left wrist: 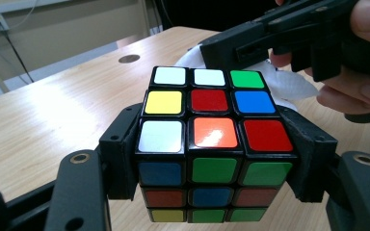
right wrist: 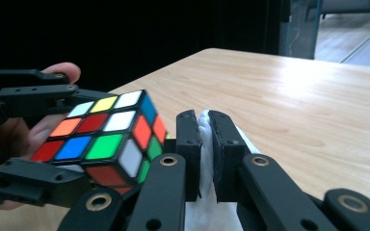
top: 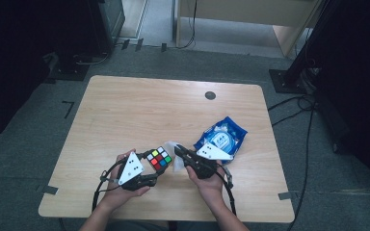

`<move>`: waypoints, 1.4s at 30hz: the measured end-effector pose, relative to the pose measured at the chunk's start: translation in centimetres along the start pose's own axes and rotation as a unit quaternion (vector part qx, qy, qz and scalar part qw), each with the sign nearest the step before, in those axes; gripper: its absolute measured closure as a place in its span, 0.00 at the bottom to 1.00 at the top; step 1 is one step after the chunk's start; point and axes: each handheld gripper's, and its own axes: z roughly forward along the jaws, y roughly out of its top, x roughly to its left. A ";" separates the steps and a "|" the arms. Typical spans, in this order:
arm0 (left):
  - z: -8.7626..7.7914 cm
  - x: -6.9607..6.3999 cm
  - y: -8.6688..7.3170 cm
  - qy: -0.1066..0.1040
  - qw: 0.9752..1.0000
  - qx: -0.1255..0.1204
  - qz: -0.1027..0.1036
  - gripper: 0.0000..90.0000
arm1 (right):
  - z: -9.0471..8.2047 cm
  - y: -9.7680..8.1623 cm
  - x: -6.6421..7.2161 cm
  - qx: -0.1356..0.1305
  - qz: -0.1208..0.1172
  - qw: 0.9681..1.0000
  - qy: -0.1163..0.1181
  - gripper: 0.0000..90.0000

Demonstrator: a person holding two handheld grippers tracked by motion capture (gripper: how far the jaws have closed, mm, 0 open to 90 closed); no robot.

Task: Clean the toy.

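A scrambled colour cube is clamped between the jaws of my left gripper, held a little above the wooden table. My right gripper is shut on a white wipe, which hangs just right of the cube. In the left gripper view the right gripper's black jaws reach in over the cube's far top edge, with the wipe behind them. Whether the wipe touches the cube I cannot tell.
A blue packet of wipes lies on the table right of my right hand. A small dark round grommet sits near the far edge. Cables and dark stands surround the table on the floor.
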 end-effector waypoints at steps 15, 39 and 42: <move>-1.3 1.7 0.4 0.028 0.999 -0.020 -0.019 0.38 | 0.4 -0.6 -1.5 0.020 -0.004 1.000 -0.011 0.61; -0.3 0.6 2.3 -0.003 0.994 -0.026 -0.107 0.38 | 2.3 -1.8 4.9 -0.013 -0.123 0.992 -0.002 0.35; -0.2 0.7 2.3 -0.005 0.993 -0.022 -0.119 0.38 | 2.2 -1.8 5.0 -0.010 -0.132 0.991 -0.007 0.38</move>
